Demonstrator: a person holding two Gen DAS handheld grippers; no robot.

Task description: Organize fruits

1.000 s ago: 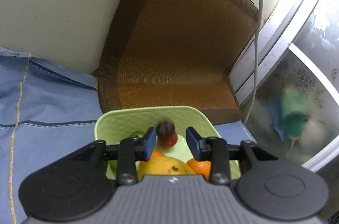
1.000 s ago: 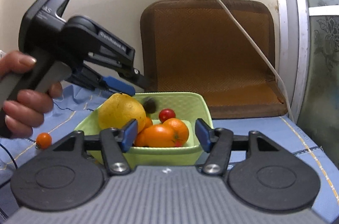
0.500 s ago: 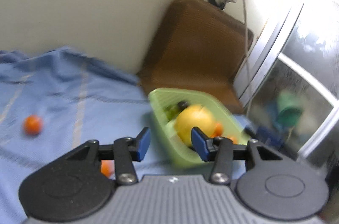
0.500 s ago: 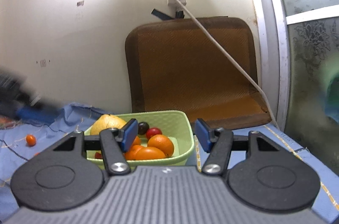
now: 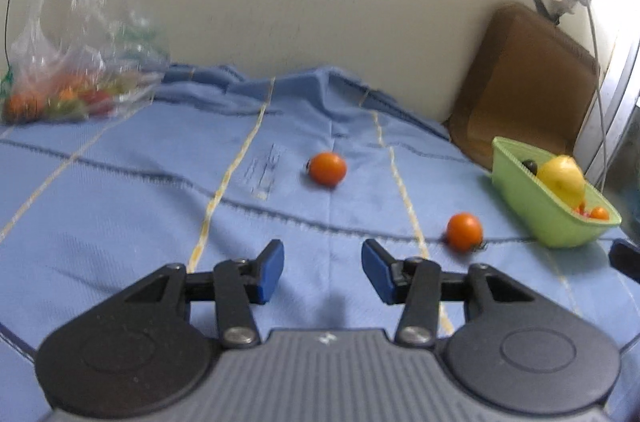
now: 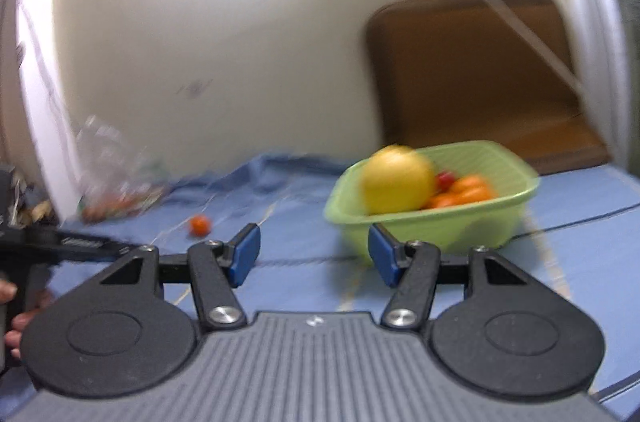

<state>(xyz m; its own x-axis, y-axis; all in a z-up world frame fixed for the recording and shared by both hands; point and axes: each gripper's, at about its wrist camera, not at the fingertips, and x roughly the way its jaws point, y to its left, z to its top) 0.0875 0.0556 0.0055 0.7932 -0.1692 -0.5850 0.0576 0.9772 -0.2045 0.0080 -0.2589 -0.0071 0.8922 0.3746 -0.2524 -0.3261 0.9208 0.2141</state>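
Observation:
Two small orange fruits lie on the blue cloth in the left wrist view, one farther off and one nearer on the right. My left gripper is open over bare cloth, nothing between its fingers. The green basket at the right holds a big yellow fruit and small orange ones. In the blurred right wrist view my right gripper is open and empty in front of the green basket with the yellow fruit, oranges and a red fruit. One orange fruit lies on the cloth to the left.
A clear plastic bag with more fruit sits at the back left by the wall. A brown cushion leans in the corner behind the basket, with a white cable hanging over it. The left tool's handle and a hand show at the left edge.
My left gripper let a dark red fruit fall into the basket, opened and swung left over the cloth. My right gripper turned left; the basket now sits to its right.

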